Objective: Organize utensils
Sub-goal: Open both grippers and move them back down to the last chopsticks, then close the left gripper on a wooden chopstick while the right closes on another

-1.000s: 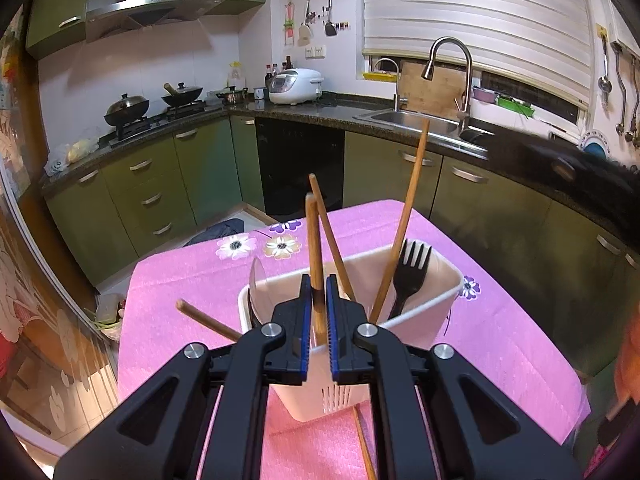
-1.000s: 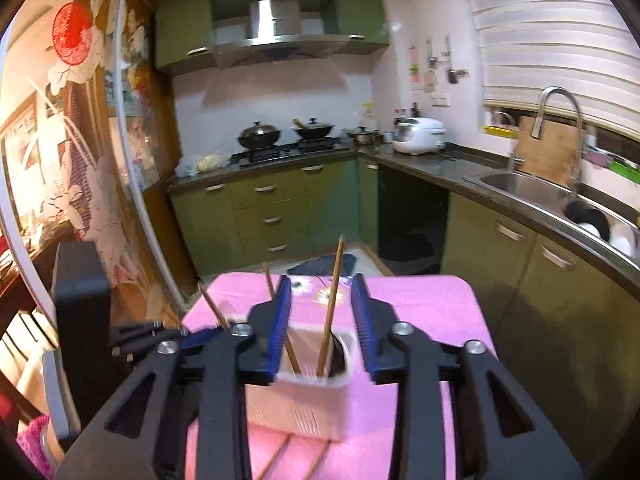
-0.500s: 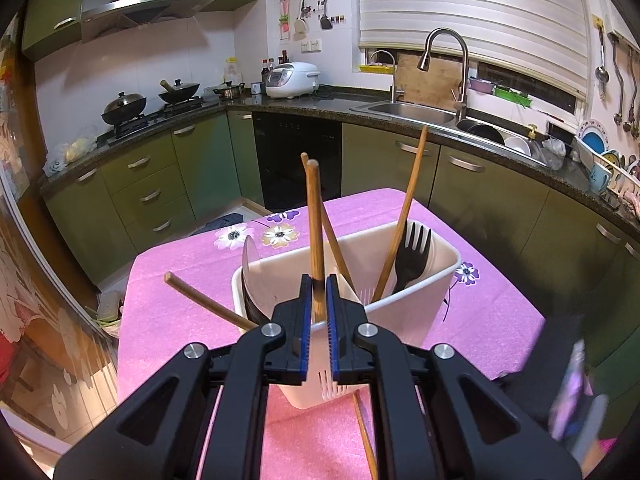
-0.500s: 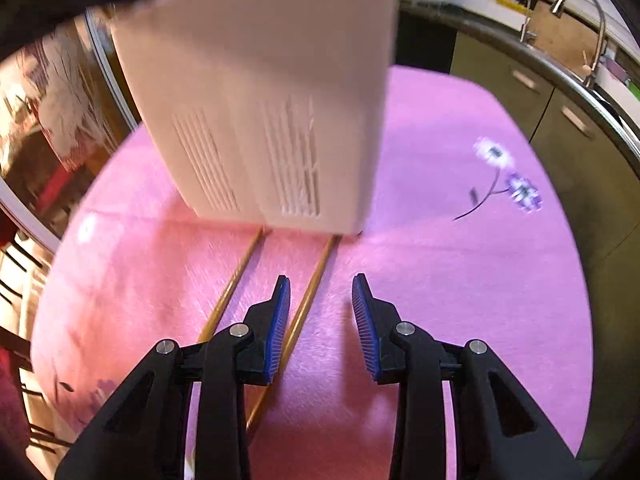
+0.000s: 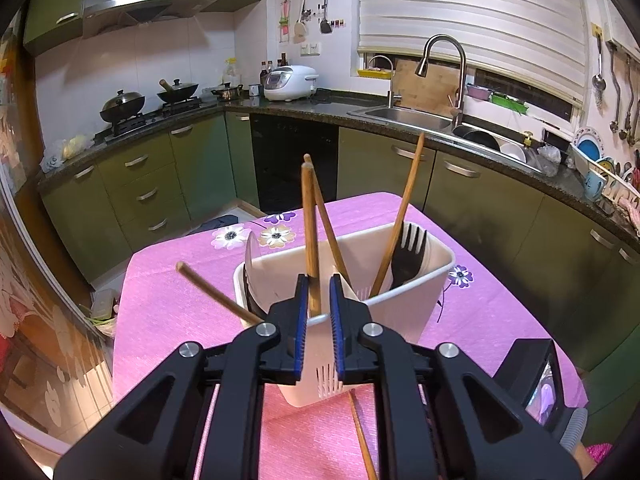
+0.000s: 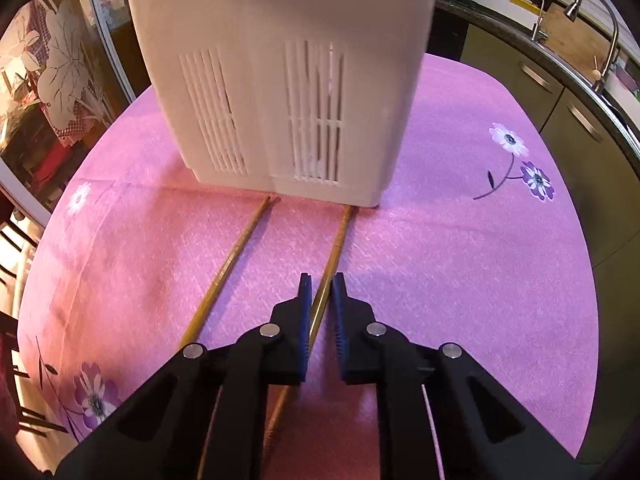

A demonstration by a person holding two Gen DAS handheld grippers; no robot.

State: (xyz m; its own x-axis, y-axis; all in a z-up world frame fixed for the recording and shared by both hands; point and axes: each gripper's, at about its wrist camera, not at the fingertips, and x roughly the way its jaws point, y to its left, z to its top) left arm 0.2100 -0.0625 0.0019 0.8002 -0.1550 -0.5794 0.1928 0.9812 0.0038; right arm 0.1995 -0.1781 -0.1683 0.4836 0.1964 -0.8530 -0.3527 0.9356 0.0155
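Here no brand or writing is legible. Centre frame, the left gripper [image 5: 319, 292] clamps an upright chopstick [image 5: 310, 232] standing in the white utensil holder [image 5: 404, 300]. Lower centre, the right gripper [image 6: 321, 294] pinches a chopstick on the cloth [image 6: 338, 240] lying on the pink tablecloth [image 6: 460, 260].
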